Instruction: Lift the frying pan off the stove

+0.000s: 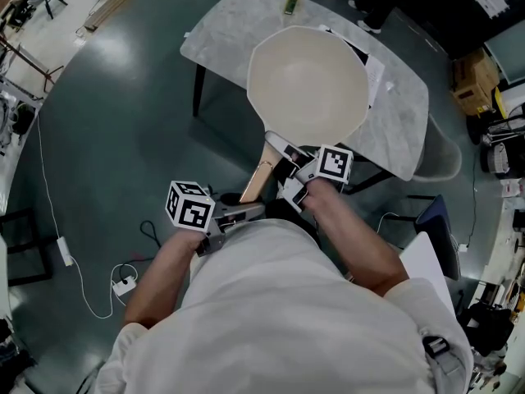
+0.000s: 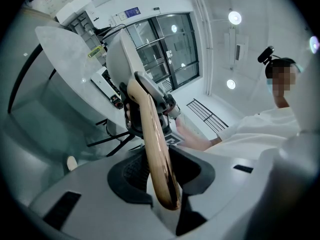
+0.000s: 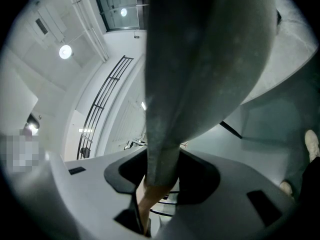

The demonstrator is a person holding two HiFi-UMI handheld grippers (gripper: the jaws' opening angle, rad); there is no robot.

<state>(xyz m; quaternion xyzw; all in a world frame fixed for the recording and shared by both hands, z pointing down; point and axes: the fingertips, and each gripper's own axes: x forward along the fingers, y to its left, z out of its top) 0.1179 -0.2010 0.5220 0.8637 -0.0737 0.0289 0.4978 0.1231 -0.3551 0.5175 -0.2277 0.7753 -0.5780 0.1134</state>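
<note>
The left gripper (image 1: pixel 246 208) is closed partway on the end of the wooden handle (image 1: pixel 257 180), at 7 o'clock from the frying pan (image 1: pixel 308 84). The right gripper (image 1: pixel 292 176) clamps the handle's grey neck, nearer the pan, which hangs over the table (image 1: pixel 215 25). Both should rise together, I think, keeping the pan level. The stove is hidden under the pan; if the pan is clear of it, I cannot tell

Cream pan, wood-tan handle, dark teal floor.
The frying pan (image 1: pixel 308 80) is cream inside and grey beneath; its handle (image 1: pixel 257 180) is pale tan. The surface (image 1: pixel 221 23) is white-grey marbled, the floor (image 1: pixel 107 138) dark teal. The left hand-held gripper (image 2: pixel 161 174) and right hand-held gripper (image 3: pixel 159 176) are pale grey with black pads, and their cubes carry black-and-white square markers.
</note>
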